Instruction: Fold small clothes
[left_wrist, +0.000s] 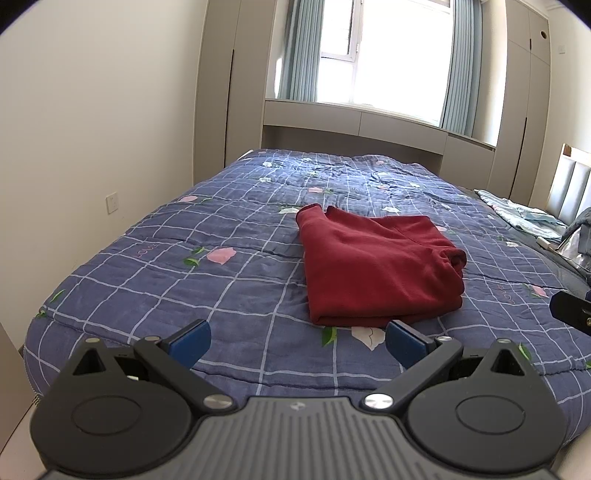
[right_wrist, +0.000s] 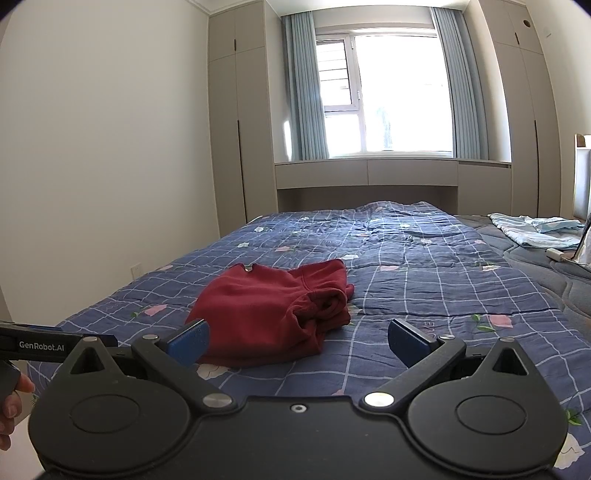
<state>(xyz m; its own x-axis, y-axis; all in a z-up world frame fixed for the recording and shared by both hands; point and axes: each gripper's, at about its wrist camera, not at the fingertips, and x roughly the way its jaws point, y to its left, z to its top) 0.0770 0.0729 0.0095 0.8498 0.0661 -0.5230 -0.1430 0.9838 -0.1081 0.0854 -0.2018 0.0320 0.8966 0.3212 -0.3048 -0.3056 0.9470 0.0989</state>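
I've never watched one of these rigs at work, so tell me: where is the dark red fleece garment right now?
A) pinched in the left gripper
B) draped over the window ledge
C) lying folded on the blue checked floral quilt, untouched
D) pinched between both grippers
C: the dark red fleece garment lies folded on the blue checked floral quilt, while the left gripper and right gripper are both open and empty.

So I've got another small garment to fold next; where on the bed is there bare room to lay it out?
The quilt is bare left of the folded red garment, out to the wall-side edge, and beyond it toward the window. Crowded: the far right by the headboard, where light blue bedding lies. Both grippers, left and right, are open and empty.
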